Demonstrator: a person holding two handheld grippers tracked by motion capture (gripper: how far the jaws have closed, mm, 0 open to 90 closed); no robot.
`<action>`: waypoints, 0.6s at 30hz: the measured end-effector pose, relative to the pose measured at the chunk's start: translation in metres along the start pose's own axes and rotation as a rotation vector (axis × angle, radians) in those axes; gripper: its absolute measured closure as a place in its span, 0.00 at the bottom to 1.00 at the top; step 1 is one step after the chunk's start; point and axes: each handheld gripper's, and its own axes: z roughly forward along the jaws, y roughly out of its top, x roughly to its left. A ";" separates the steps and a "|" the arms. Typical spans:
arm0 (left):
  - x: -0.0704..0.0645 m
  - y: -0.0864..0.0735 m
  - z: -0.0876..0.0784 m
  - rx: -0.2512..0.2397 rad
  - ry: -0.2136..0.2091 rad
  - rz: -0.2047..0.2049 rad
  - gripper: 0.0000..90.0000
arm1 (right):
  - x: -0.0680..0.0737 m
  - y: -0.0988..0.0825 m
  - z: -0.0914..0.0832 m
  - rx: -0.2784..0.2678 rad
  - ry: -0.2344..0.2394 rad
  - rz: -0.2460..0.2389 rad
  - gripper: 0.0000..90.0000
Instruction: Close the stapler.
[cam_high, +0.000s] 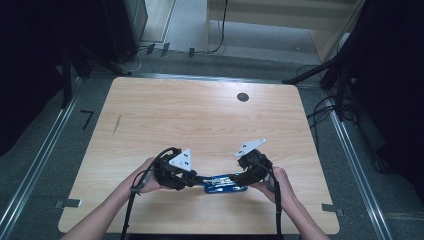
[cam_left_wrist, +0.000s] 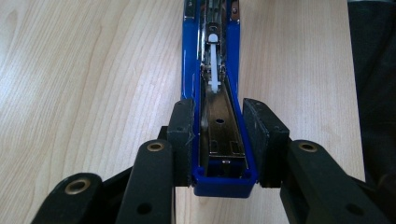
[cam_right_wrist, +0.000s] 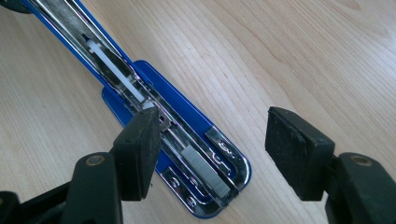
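A blue stapler (cam_high: 223, 183) lies opened out flat near the table's (cam_high: 200, 115) front edge, between the two grippers. The left gripper (cam_left_wrist: 218, 140) is clamped on one end of it. The right gripper (cam_right_wrist: 219, 144) stands apart over the other end, where a strip of staples (cam_right_wrist: 205, 169) sits in the metal channel. No writing can be read.

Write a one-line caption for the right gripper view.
Right gripper hovers open over the staples in the opened blue stapler on the wooden table.
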 end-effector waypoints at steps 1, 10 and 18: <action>0.000 0.000 0.000 -0.001 0.000 -0.001 0.74 | 0.001 0.001 0.000 0.001 0.001 0.000 0.40; -0.001 0.003 -0.001 -0.012 0.006 0.005 0.74 | 0.006 0.004 0.001 -0.008 0.020 -0.008 0.51; -0.001 0.005 -0.002 -0.026 0.005 0.009 0.74 | 0.011 0.004 -0.002 -0.030 0.059 -0.022 0.74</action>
